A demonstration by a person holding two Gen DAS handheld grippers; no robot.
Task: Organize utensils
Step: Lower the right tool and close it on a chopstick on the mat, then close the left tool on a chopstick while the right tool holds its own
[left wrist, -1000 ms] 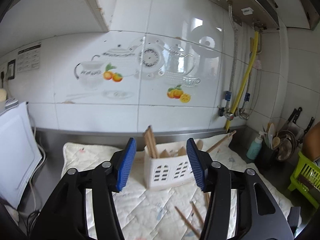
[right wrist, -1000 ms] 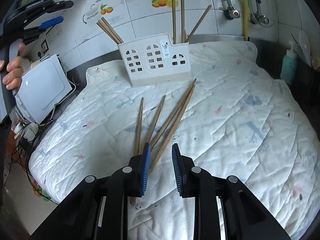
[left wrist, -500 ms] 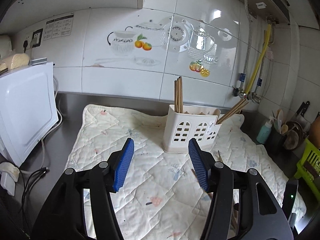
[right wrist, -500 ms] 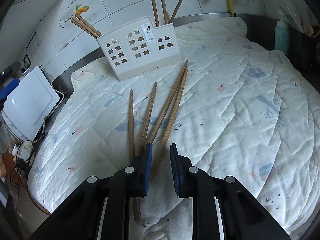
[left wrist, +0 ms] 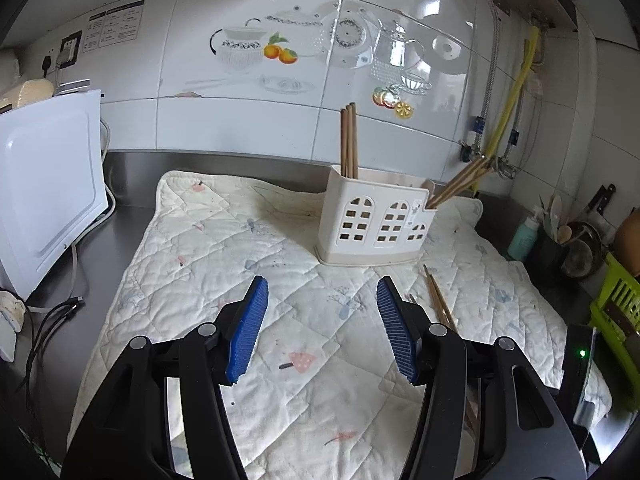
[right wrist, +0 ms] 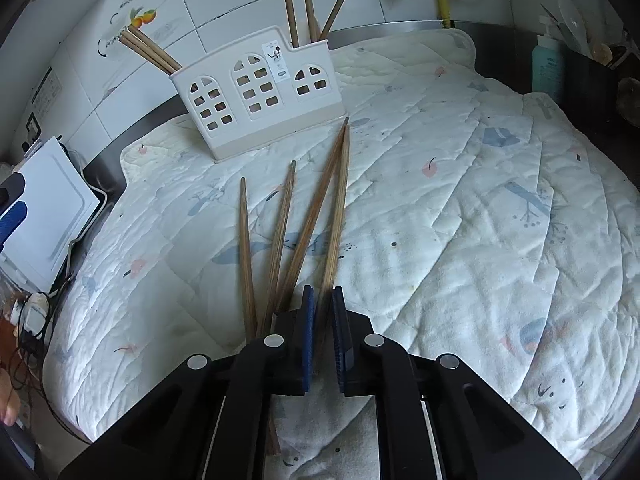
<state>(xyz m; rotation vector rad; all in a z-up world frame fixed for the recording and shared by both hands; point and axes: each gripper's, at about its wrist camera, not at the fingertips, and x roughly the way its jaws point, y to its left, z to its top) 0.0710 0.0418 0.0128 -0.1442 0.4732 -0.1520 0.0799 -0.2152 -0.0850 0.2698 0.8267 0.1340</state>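
A white utensil caddy (right wrist: 256, 96) with arched holes stands on a quilted mat (right wrist: 460, 208) and holds wooden chopsticks at both ends. Several loose wooden chopsticks (right wrist: 280, 224) lie fanned on the mat in front of it. My right gripper (right wrist: 322, 300) is low over their near ends, its blue pads closed on the rightmost chopstick (right wrist: 338, 208). My left gripper (left wrist: 320, 320) is open and empty above the mat, with the caddy (left wrist: 376, 224) ahead to the right and two loose chopsticks (left wrist: 438, 296) beside its right finger.
A white appliance (left wrist: 44, 184) with cables stands at the left on the steel counter. A teal bottle (left wrist: 524, 236), a dark utensil pot and a green basket (left wrist: 616, 308) stand at the right. The tiled wall with pipes (left wrist: 504, 128) is behind.
My right gripper has moved down to the chopsticks and its pads have closed around the rightmost one. My left gripper has tilted down from the wall toward the mat, still open.
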